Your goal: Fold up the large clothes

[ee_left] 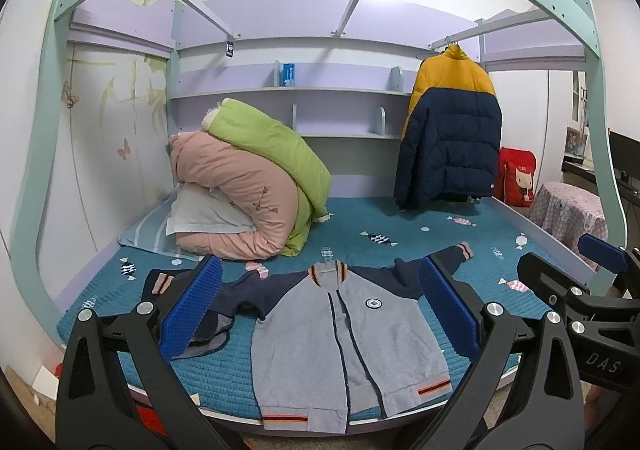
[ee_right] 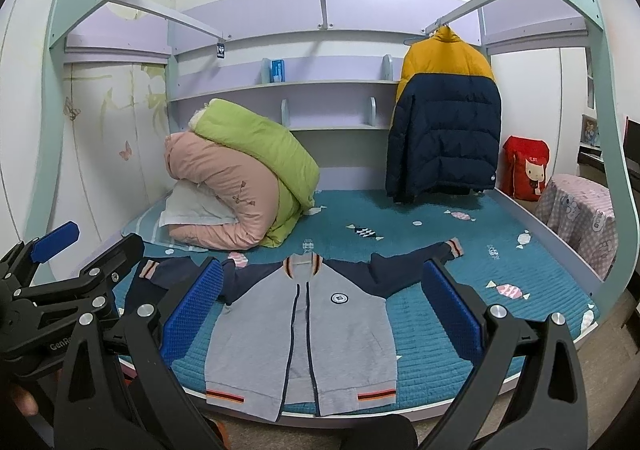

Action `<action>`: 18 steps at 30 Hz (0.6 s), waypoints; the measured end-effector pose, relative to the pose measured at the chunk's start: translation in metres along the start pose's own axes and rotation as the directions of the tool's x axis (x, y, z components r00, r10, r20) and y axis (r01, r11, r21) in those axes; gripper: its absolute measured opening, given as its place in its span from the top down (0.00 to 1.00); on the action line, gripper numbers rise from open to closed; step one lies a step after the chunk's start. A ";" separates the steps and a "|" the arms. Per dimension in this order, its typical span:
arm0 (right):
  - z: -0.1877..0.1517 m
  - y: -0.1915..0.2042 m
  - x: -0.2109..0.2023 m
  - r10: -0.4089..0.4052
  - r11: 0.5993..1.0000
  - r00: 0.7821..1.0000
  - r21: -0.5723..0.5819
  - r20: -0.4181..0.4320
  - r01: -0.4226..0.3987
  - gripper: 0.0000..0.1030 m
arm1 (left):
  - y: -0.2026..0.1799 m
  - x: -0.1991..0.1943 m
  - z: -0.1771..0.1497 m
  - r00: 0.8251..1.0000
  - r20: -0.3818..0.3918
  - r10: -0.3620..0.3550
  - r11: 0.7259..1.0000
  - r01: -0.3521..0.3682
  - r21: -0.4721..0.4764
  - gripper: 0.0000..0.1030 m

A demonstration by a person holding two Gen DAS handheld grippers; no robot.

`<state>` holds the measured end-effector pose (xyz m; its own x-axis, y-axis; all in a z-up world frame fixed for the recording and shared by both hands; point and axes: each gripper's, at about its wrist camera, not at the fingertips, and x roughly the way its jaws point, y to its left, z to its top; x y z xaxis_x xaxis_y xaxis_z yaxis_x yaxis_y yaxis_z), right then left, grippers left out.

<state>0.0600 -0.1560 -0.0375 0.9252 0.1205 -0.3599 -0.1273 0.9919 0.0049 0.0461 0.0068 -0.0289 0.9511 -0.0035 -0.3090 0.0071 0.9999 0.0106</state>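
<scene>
A grey zip jacket with navy sleeves and orange-striped cuffs lies flat, front up, on the teal bed cover, its hem at the near edge; it also shows in the right wrist view. Its right sleeve is stretched out, its left sleeve is bunched. My left gripper is open and empty, held above the near edge of the bed in front of the jacket. My right gripper is open and empty beside it, and also shows at the right of the left wrist view.
A pink and green rolled duvet with a pillow sits at the back left of the bed. A yellow and navy puffer coat hangs at the back right. The teal bed frame arches overhead. A covered stool stands right.
</scene>
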 end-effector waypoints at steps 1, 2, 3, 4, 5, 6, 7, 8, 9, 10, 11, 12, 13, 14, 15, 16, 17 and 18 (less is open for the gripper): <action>-0.002 -0.001 0.004 0.000 1.000 1.000 0.000 -0.005 0.000 0.07 | 0.000 0.005 0.000 1.000 0.002 -0.001 1.000 0.001 -0.002 0.04; -0.003 -0.002 0.008 0.001 1.000 1.000 0.001 -0.012 -0.001 0.07 | 0.000 0.010 0.002 1.000 0.021 -0.005 1.000 0.006 -0.016 0.04; -0.004 -0.003 0.015 0.003 1.000 1.000 0.004 -0.023 -0.003 0.07 | 0.000 0.017 0.001 1.000 0.011 -0.004 1.000 0.004 -0.012 0.04; -0.005 -0.004 0.019 0.005 1.000 1.000 0.006 -0.028 -0.004 0.07 | -0.001 0.022 0.000 1.000 0.009 -0.004 1.000 0.004 -0.014 0.04; -0.007 -0.005 0.027 0.009 1.000 0.999 0.011 -0.039 -0.008 0.07 | -0.002 0.028 0.000 1.000 0.013 -0.004 1.000 0.004 -0.017 0.04; -0.009 -0.006 0.033 0.013 1.000 0.999 0.016 -0.049 -0.012 0.07 | -0.002 0.032 0.000 1.000 0.022 -0.004 1.000 0.004 -0.017 0.04; -0.010 -0.007 0.037 0.015 1.000 0.998 0.018 -0.056 -0.014 0.07 | -0.002 0.040 -0.001 1.000 0.015 -0.002 1.000 0.002 -0.015 0.04; -0.012 -0.007 0.046 0.019 1.000 0.997 0.022 -0.070 -0.017 0.07 | -0.002 0.048 -0.002 1.000 0.008 0.000 1.000 0.000 -0.013 0.04; -0.014 -0.007 0.052 0.021 1.000 0.997 0.024 -0.079 -0.019 0.07 | -0.001 0.055 -0.003 1.000 0.004 0.002 1.000 -0.002 -0.011 0.04; -0.016 -0.008 0.060 0.024 0.999 0.996 0.027 -0.091 -0.021 0.07 | -0.001 0.064 -0.004 1.000 -0.007 0.002 1.000 -0.002 -0.011 0.04; -0.018 -0.007 0.069 0.027 0.999 0.994 0.029 -0.103 -0.025 0.07 | 0.001 0.073 -0.006 1.000 -0.020 0.003 1.000 -0.003 -0.015 0.04; -0.019 -0.007 0.075 0.030 0.999 0.993 0.030 -0.112 -0.027 0.07 | 0.002 0.080 -0.008 0.999 -0.034 0.002 1.000 -0.003 -0.020 0.04; -0.020 -0.007 0.084 0.033 0.999 0.992 0.032 -0.124 -0.029 0.07 | 0.005 0.090 -0.011 0.999 -0.050 -0.001 1.000 0.000 -0.027 0.04; -0.022 -0.006 0.093 0.035 0.999 0.990 0.034 -0.136 -0.031 0.07 | 0.007 0.099 -0.014 0.998 -0.063 -0.001 1.000 -0.001 -0.030 0.04; -0.023 -0.005 0.100 0.036 0.999 0.989 0.034 -0.145 -0.032 0.07 | 0.009 0.109 -0.017 0.996 -0.089 -0.003 0.999 -0.001 -0.040 0.04; -0.024 -0.004 0.109 0.038 0.999 0.987 0.034 -0.157 -0.033 0.07 | 0.012 0.120 -0.021 0.994 -0.110 -0.002 0.999 -0.003 -0.045 0.04; -0.027 -0.002 0.122 0.042 0.999 0.984 0.036 -0.173 -0.036 0.07 | 0.014 0.131 -0.026 0.991 -0.137 -0.004 0.999 -0.004 -0.054 0.04; -0.029 -0.001 0.132 0.047 0.998 0.981 0.039 -0.187 -0.040 0.07 | 0.018 0.144 -0.030 0.988 -0.154 0.001 0.998 -0.010 -0.057 0.04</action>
<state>0.1721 -0.1424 -0.1121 0.8352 0.1567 -0.5272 -0.1502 0.9871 0.0555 0.1741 0.0244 -0.1016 0.8920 -0.0004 -0.4521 -0.0203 0.9990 -0.0409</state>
